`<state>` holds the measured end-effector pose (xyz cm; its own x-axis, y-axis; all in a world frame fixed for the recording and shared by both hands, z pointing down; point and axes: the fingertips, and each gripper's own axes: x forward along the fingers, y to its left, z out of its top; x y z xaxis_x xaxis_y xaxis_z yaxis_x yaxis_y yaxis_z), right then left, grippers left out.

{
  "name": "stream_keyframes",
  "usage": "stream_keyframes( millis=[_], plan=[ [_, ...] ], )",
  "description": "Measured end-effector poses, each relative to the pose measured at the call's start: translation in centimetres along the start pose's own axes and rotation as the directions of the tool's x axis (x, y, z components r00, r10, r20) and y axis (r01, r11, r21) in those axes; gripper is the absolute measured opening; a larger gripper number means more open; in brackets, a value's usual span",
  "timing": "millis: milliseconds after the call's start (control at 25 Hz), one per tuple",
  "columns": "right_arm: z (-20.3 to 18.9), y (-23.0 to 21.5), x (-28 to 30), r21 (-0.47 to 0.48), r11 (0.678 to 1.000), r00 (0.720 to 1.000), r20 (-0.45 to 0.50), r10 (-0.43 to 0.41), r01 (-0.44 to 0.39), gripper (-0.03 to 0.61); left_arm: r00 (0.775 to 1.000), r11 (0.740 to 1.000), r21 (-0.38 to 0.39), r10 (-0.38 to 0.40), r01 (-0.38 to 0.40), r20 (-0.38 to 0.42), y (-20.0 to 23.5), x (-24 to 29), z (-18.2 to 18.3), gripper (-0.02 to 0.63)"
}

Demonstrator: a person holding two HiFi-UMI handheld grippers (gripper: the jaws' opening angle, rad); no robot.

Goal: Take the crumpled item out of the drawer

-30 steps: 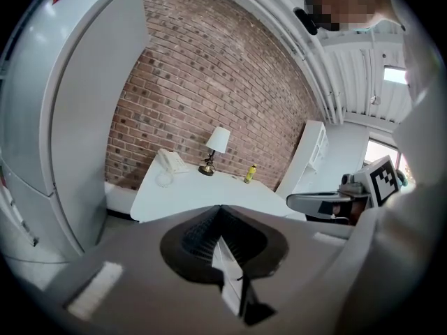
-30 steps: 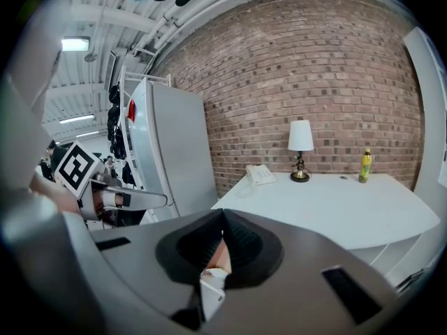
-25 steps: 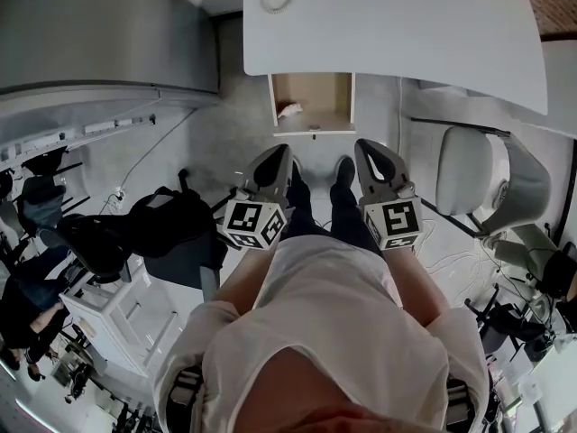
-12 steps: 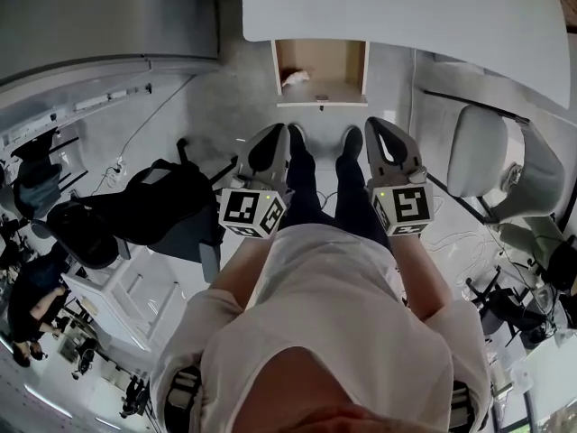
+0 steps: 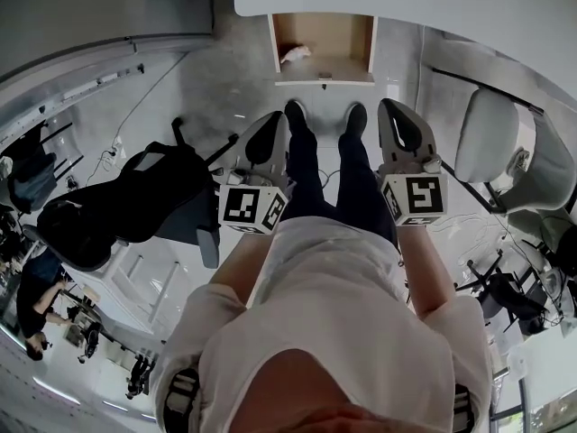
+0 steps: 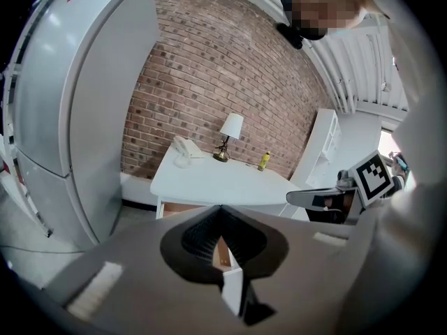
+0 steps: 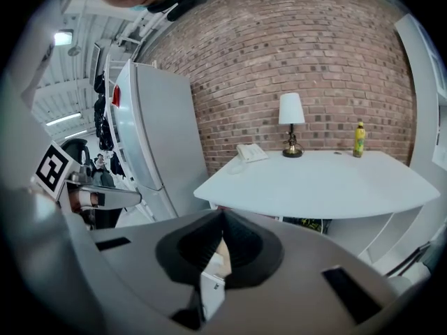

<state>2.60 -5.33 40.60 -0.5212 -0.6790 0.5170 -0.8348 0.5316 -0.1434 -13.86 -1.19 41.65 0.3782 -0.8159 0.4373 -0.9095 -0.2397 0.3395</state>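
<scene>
An open wooden drawer (image 5: 323, 48) hangs under the white table (image 5: 451, 7) at the top of the head view. A crumpled white item (image 5: 295, 54) lies in its left part. My left gripper (image 5: 273, 120) and right gripper (image 5: 394, 108) are held side by side over the person's legs, well short of the drawer, both pointing toward it. Their jaws meet at the tips with nothing between them. In the left gripper view the left gripper (image 6: 222, 208) is shut, with the table (image 6: 223, 180) beyond. The right gripper (image 7: 223, 212) looks the same in its own view.
A tall grey fridge (image 6: 70, 117) stands left of the table. A lamp (image 6: 230, 128), a phone (image 6: 183, 149) and a yellow bottle (image 6: 265, 160) sit on the tabletop. A black office chair (image 5: 135, 197) is at left, a white chair (image 5: 487, 147) at right.
The table and drawer have slid toward the top edge of the head view. Both grippers stay shut and side by side and have sunk a little.
</scene>
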Motion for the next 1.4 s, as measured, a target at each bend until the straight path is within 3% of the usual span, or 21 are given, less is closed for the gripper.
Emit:
stream_keyframes(
  millis=[440,680,1400],
  plan=[
    [-2.9,-0.4,1.7,0.035,0.999,1.000,-0.025,0.002,-0.001,0.008,0.999,1.000,-0.019,0.007,-0.008,-0.039,1.4,1.9,-2.9,0.009],
    [-4.6,-1.7,2.4,0.047,0.998,0.999,-0.039,-0.028,0.029,0.008,0.999,0.999,0.045,0.010,-0.008,-0.049,1.6,2.9,-3.9,0.009],
    [-9.2,-2.1,5.1,0.101,0.994,0.997,-0.078,-0.030,0.037,0.008,0.994,1.000,0.026,0.009,-0.006,-0.106,3.4,6.3,-8.7,0.009]
  ],
)
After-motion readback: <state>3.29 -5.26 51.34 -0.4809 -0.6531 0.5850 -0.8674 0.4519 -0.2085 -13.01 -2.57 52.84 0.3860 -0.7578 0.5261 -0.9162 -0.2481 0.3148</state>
